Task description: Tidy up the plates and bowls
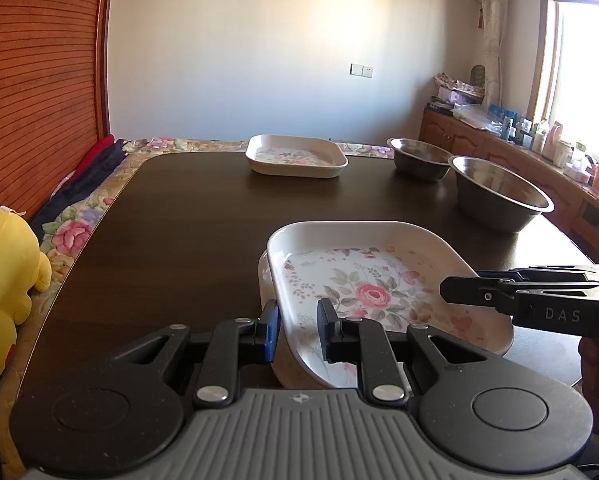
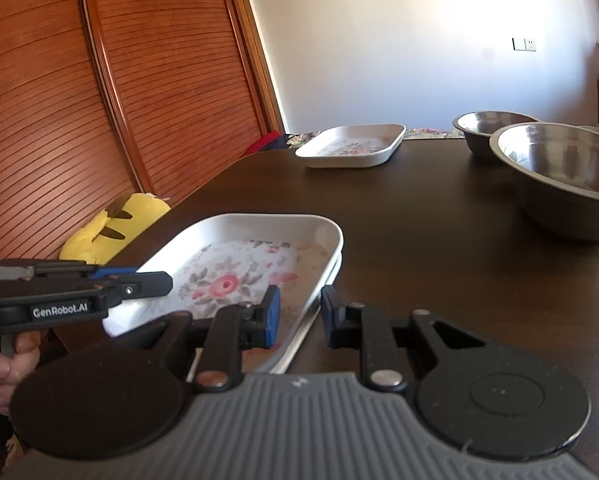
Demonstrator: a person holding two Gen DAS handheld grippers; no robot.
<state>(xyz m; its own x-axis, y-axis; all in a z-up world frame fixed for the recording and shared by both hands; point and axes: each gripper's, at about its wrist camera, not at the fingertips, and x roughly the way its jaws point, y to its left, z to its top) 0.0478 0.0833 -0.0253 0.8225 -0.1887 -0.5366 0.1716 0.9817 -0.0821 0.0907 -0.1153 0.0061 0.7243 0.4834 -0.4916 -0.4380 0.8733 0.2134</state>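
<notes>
Left gripper [image 1: 297, 332]: my jaws straddle the near floral plate's [image 1: 363, 280] left rim, not clamped.
Right gripper [image 2: 299, 316]: jaws released astride its right rim.
Far plate [image 1: 295, 156], two steel bowls [image 1: 499, 194]: far on surface [image 1: 171, 224].

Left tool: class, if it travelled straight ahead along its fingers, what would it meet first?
The left tool already straddles the near rim of the tilted floral plate, so it would probably meet that rim first. The jaws stand open around it; actual contact is unclear.
</notes>
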